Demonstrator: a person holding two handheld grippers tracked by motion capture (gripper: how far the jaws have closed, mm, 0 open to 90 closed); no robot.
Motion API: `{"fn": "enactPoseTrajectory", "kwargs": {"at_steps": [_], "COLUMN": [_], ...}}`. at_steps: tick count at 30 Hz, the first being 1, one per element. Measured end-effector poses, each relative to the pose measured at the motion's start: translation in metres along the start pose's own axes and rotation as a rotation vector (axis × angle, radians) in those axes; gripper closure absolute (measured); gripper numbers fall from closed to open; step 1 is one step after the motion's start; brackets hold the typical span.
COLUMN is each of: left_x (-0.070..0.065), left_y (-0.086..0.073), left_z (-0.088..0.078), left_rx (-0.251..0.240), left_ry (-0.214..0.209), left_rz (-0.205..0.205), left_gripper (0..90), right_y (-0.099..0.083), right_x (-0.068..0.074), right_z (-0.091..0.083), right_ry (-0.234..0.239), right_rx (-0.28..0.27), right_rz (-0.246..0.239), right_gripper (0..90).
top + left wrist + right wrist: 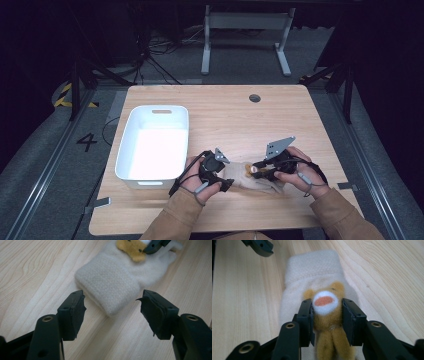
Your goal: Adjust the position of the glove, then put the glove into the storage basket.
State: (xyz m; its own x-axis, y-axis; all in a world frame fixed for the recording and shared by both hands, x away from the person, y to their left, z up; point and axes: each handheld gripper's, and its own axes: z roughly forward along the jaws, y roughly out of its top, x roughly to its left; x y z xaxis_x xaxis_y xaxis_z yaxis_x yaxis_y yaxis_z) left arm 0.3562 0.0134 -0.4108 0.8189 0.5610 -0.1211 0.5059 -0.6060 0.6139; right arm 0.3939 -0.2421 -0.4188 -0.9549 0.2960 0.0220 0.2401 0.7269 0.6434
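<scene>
Wooden table (300,125) bears a sock (117,280); right gripper (327,315) fingers pinch its bear (329,315), left gripper (112,312) spread

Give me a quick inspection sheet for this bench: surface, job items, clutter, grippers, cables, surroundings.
Surface: light wooden table, round port near its far edge.
Job's things: cream fleece mitten lying flat near the front edge; brown animal figure on top of it.
Clutter: white bin at left, looks empty.
Grippers: left gripper open, jaws either side of the mitten's cuff, not touching; right gripper with pads flanking the figure's head, contact unclear.
Cables: a grey lead on each gripper; cords on the floor behind.
Surroundings: dark room, grey floor, white desk frame, hazard tape at left.
</scene>
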Motion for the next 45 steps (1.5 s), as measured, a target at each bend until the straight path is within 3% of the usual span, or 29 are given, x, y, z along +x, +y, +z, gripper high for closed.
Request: {"fn": "enactPoseTrajectory", "kwargs": {"at_steps": [3,8,14,18,19,22,23,26,27,28,29,30,31,33,36,39,40,42,44,45], "left_x": [0.0,0.0,-0.001,-0.002,-0.003,-0.004,-0.005,-0.004,-0.004,-0.004,-0.003,-0.003,-0.002,-0.002,-0.002,-0.003,-0.003,-0.003,-0.003,-0.002], "left_y": [0.0,0.002,0.004,0.006,0.005,0.006,0.007,0.008,0.008,0.008,0.009,0.009,0.009,0.009,0.01,0.012,0.012,0.012,0.013,0.014], "left_z": [-0.001,-0.001,-0.002,-0.004,-0.005,-0.007,-0.008,-0.009,-0.009,-0.009,-0.009,-0.009,-0.009,-0.009,-0.009,-0.008,-0.008,-0.007,-0.007,-0.008], "left_rx": [-0.011,-0.031,-0.045,-0.071,-0.094,-0.125,-0.143,-0.144,-0.143,-0.143,-0.144,-0.144,-0.158,-0.165,-0.17,-0.171,-0.171,-0.167,-0.172,-0.17], "left_ry": [-0.01,-0.01,-0.022,-0.018,-0.02,-0.008,-0.009,-0.008,-0.006,-0.006,-0.006,-0.006,-0.007,-0.011,-0.007,-0.004,-0.004,0.002,0.01,0.013], "left_rz": [-0.001,-0.011,-0.001,0.01,0.042,0.047,0.049,0.046,0.044,0.044,0.039,0.039,0.034,0.033,0.039,0.044,0.044,0.05,0.051,0.051], "left_gripper": [37.6,33.4,26.1,26.5,26.6,27.5,27.3,27.0,26.7,26.8,26.8,26.8,27.1,26.9,25.6,22.9,21.8,21.3,20.8,21.2], "right_y": [0.0,0.0,0.0,-0.001,-0.003,-0.004,-0.005,-0.007,-0.008,-0.008,-0.012,-0.012,-0.015,-0.02,-0.024,-0.033,-0.033,-0.037,-0.041,-0.044], "right_x": [0.002,0.002,0.0,-0.003,-0.005,-0.006,-0.007,-0.007,-0.008,-0.008,-0.012,-0.012,-0.014,-0.017,-0.02,-0.027,-0.027,-0.031,-0.035,-0.038], "right_z": [-0.001,-0.006,-0.022,-0.034,-0.039,-0.042,-0.048,-0.054,-0.063,-0.063,-0.072,-0.072,-0.077,-0.083,-0.089,-0.099,-0.099,-0.101,-0.103,-0.103], "right_ry": [-0.02,-0.029,-0.057,-0.093,-0.081,-0.097,-0.151,-0.169,-0.226,-0.226,-0.249,-0.249,-0.278,-0.307,-0.314,-0.317,-0.317,-0.353,-0.373,-0.411], "right_rx": [0.001,-0.029,-0.11,-0.155,-0.197,-0.224,-0.22,-0.222,-0.226,-0.226,-0.236,-0.236,-0.238,-0.227,-0.228,-0.265,-0.265,-0.261,-0.268,-0.269], "right_rz": [0.003,0.012,0.051,0.1,0.14,0.14,0.151,0.177,0.181,0.181,0.224,0.224,0.242,0.25,0.264,0.338,0.338,0.357,0.382,0.427], "right_gripper": [56.6,54.0,50.6,51.2,51.6,48.3,49.2,50.2,48.6,48.6,46.6,46.6,40.5,40.4,37.1,28.4,28.4,18.9,16.2,16.4]}}
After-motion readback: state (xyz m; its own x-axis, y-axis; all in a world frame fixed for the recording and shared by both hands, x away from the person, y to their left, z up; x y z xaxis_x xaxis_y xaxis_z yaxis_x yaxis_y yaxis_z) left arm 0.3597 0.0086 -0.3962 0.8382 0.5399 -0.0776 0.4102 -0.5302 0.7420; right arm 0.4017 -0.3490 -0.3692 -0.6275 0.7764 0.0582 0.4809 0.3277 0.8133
